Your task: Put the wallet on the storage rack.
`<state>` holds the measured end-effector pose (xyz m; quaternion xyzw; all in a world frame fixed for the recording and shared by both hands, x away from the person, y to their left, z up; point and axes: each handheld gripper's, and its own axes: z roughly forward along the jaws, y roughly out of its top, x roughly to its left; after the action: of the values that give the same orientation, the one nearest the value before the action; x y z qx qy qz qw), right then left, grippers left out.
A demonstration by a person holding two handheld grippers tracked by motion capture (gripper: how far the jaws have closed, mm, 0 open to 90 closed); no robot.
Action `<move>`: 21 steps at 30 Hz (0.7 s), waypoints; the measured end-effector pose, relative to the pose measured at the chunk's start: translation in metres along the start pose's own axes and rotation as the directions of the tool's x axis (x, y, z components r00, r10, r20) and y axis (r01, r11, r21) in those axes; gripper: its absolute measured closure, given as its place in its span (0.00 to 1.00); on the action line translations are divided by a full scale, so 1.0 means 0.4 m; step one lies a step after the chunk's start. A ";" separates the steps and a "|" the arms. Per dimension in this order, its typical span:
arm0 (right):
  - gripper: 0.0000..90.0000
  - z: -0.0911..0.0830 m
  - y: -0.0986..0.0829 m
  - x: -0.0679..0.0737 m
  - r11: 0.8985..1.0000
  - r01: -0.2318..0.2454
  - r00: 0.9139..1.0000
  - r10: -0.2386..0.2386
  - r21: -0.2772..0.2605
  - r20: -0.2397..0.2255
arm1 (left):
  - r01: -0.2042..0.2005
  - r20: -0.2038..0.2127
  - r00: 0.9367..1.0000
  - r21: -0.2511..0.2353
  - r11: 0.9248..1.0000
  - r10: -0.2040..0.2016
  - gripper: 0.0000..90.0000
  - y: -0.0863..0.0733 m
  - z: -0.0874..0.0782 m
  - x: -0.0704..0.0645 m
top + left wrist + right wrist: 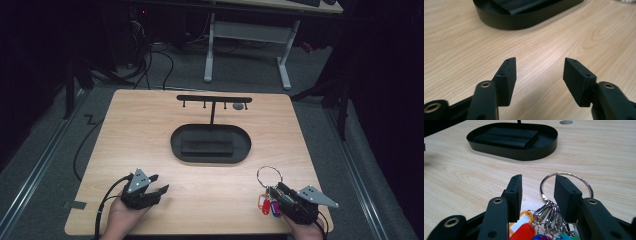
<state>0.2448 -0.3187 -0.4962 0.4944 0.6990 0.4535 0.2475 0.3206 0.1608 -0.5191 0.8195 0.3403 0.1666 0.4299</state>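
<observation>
A silver key ring (pixel 269 176) with several coloured tags (pixel 265 204) lies on the wooden table near the front right. My right gripper (pixel 280 189) is open, its jaws standing either side of the ring's clips (pixel 549 208); the ring (pixel 566 173) loops out beyond the fingertips and the tags (pixel 524 230) lie under the jaws. My right gripper (pixel 537 180) looks toward a black oval tray (pixel 524 155). My left gripper (pixel 157 183) rests at the front left, open with nothing between its fingers (pixel 539 62).
The black oval tray (pixel 175 145) sits mid-table with a black wallet (pixel 207 142) inside, and a T-shaped hook rack (pixel 214 98) rises behind it. A small grey disc (pixel 239 106) lies by the rack. Bare wood stretches between the grippers. A desk frame stands beyond the table.
</observation>
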 end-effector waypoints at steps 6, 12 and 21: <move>0.58 0.023 0.010 0.017 0.999 0.027 0.999 -0.027 0.023 0.018 | 0.012 -0.002 1.000 -0.003 1.000 -0.012 0.46 -0.012 0.007 0.020; 0.57 0.038 0.023 0.033 0.997 0.047 0.994 -0.052 0.056 0.094 | 0.046 0.019 0.999 -0.039 0.998 -0.045 0.44 -0.017 -0.013 0.020; 0.68 0.074 0.065 0.070 0.962 0.122 0.976 -0.161 0.246 0.144 | -0.052 0.053 0.997 -0.010 0.999 0.052 0.49 -0.008 -0.023 0.009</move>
<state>0.2696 -0.2791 -0.4840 0.5043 0.7589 0.3065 0.2754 0.3168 0.1701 -0.5166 0.8304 0.3068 0.1573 0.4377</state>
